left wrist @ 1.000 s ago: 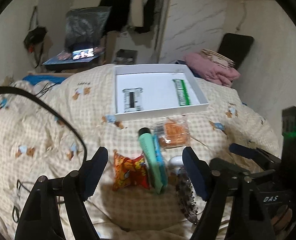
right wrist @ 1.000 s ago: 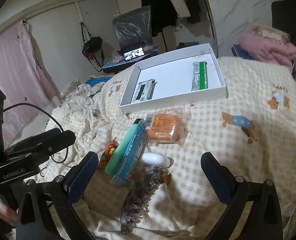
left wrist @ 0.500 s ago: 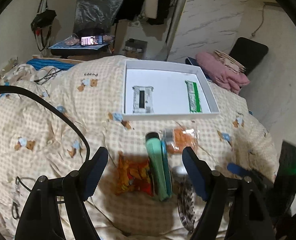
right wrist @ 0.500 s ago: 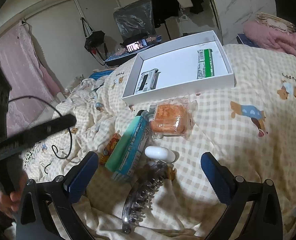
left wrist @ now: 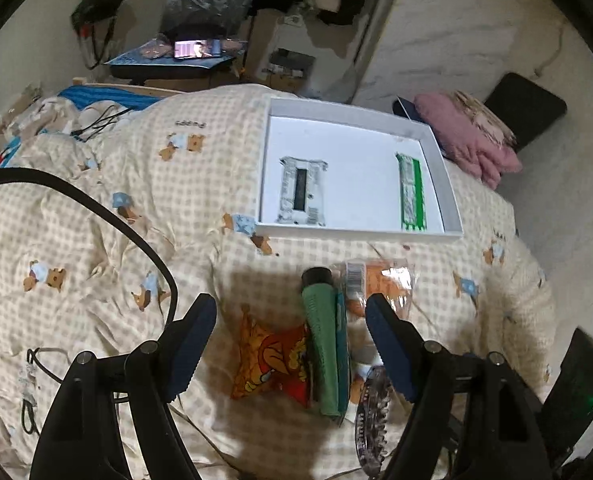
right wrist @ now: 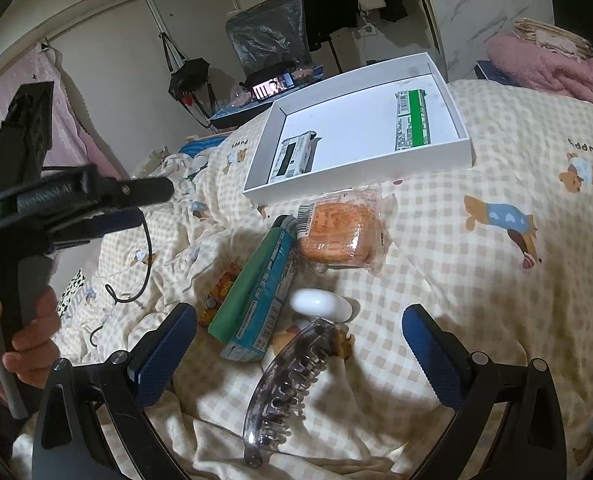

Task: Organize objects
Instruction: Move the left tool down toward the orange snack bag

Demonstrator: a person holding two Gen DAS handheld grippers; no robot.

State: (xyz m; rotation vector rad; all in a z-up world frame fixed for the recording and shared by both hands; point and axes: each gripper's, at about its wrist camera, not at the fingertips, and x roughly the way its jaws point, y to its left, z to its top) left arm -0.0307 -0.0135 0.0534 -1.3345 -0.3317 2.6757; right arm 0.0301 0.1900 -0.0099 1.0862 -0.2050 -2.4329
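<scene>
We hold both grippers over a cream checked quilt printed with bears [right wrist: 496, 168]. Our right gripper [right wrist: 300, 336] has its blue-padded jaws spread wide, pinching nothing. Nearest it, at six o'clock in the right wrist view, lies a clear plastic claw hair clip [right wrist: 288, 388]; just beyond, at its far end, sits a small white oval case [right wrist: 320, 304]. At ten o'clock from the case lies a green tube with a black cap [right wrist: 252, 276], touching a teal carton [right wrist: 268, 296] alongside it. A red and orange snack packet [left wrist: 272, 360] shows beside the tube at nine o'clock. Our left gripper [left wrist: 290, 340] also stands spread, empty, hovering above the packet and tube. Farther on, at twelve o'clock from the tube, rests an orange snack in clear wrapping [right wrist: 336, 236]. Beyond it sits a shallow white cardboard box lid [right wrist: 360, 176], holding a grey and white sachet [right wrist: 292, 156] at its nine o'clock side and a green and white strip pack [right wrist: 412, 120] at three o'clock. A hand [right wrist: 24, 344] grips the left handle at eight o'clock.
</scene>
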